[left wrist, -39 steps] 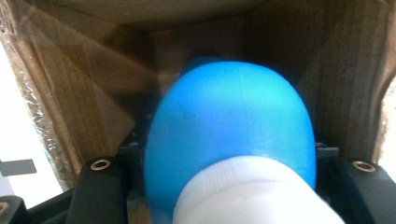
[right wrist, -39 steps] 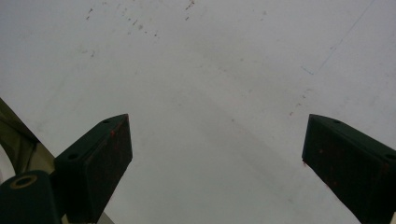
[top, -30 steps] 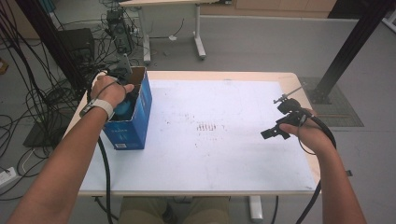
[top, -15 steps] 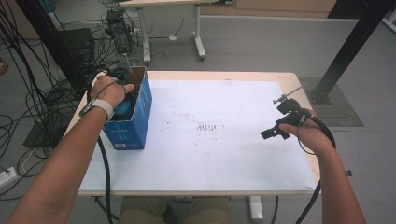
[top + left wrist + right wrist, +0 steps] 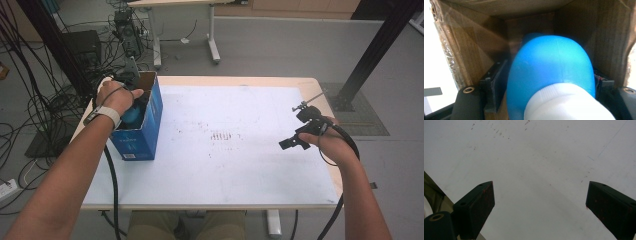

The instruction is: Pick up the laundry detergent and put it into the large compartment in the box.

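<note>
A blue cardboard box (image 5: 136, 136) with an open top stands at the table's left edge. My left gripper (image 5: 134, 102) reaches down into it, shut on a blue bottle (image 5: 551, 72) with a white cap (image 5: 566, 102); the black jaws press on both of the bottle's sides, inside the brown box walls (image 5: 474, 47). The bottle's blue body (image 5: 131, 116) peeks out under the hand. At the right side of the table my right gripper (image 5: 295, 140) hovers over the white tabletop (image 5: 536, 170), jaws wide apart with nothing between them.
The white table (image 5: 235, 165) carries a patch of small dark specks (image 5: 220, 136) near its middle. Cables and equipment (image 5: 125, 30) crowd the floor at the far left. Another table's leg (image 5: 214, 50) stands beyond, and a black post (image 5: 372, 50) rises at the right.
</note>
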Available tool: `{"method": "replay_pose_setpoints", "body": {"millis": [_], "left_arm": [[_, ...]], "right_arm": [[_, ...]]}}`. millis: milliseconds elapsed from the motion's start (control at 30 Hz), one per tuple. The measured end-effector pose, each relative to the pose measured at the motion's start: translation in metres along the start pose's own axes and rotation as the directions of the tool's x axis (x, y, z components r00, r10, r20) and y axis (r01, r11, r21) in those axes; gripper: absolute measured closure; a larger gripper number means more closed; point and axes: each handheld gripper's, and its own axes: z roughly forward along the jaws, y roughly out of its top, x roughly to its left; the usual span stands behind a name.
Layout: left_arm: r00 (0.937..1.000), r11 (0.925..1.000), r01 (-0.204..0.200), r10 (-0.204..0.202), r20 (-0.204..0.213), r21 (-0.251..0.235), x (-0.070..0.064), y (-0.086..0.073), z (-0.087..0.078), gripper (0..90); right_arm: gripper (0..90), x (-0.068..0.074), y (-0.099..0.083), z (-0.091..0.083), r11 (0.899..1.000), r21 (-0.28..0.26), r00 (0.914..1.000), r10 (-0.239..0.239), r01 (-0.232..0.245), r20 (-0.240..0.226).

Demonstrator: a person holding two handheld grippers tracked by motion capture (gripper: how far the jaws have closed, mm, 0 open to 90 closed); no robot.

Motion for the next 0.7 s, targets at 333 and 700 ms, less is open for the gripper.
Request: {"method": "replay_pose_setpoints", "body": {"millis": [333, 700], "left_arm": [[0.9999, 0.9999, -0.007, 0.007, 0.009, -0.016, 0.002, -0.004, -0.004, 29.1], [0.9986, 0.9994, -0.014, 0.016, 0.05, -0.032, 0.011, -0.008, -0.011, 27.9]], "right_arm": [[8.3, 0.001, 0.0, -0.001, 1.0, 0.002, 1.0, 0.0, 0.0, 0.003], [8.3, 0.008, 0.002, -0.004, 1.0, 0.002, 0.9996, -0.024, 0.024, 0.015]]}}
